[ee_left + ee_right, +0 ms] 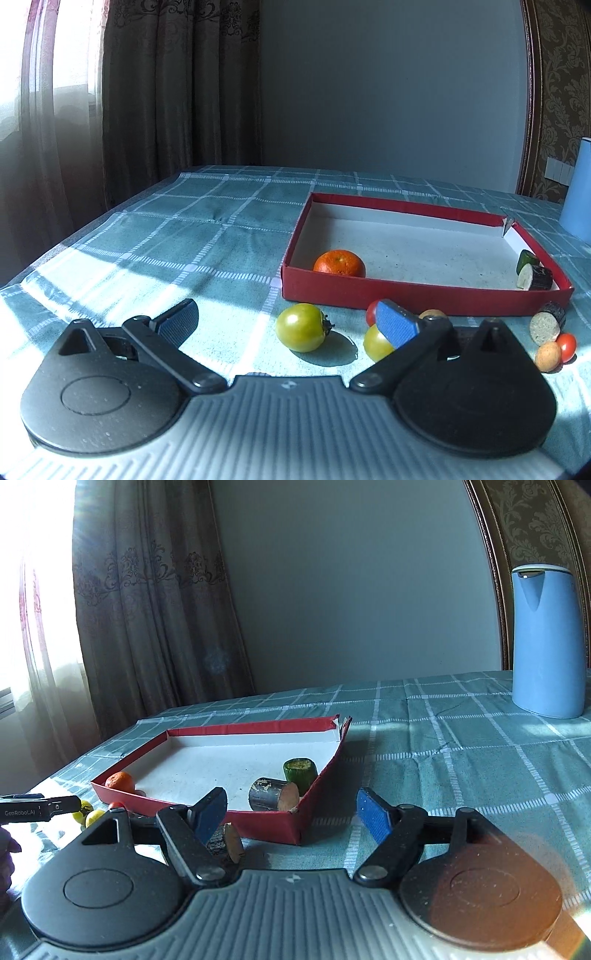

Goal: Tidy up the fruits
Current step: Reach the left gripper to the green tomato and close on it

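A red box [424, 295] with a white floor holds an orange [339, 263] at its near left and a green piece [526, 260] and a dark piece [535, 277] at its right. My left gripper [288, 321] is open, a green tomato [302, 326] between its fingers. A second green tomato [375, 343], a red one [371, 312], a dark cylinder [548, 323] and two small fruits [556, 352] lie before the box. My right gripper [291, 814] is open and empty by the box's near right corner [291, 827], a dark cylinder [225, 840] by its left finger.
A blue jug [546, 642] stands on the checked cloth [461, 746] at the far right. Curtains [147, 92] and a window are on the left, a grey wall behind. The left gripper's tip [40, 808] shows at the right wrist view's left edge.
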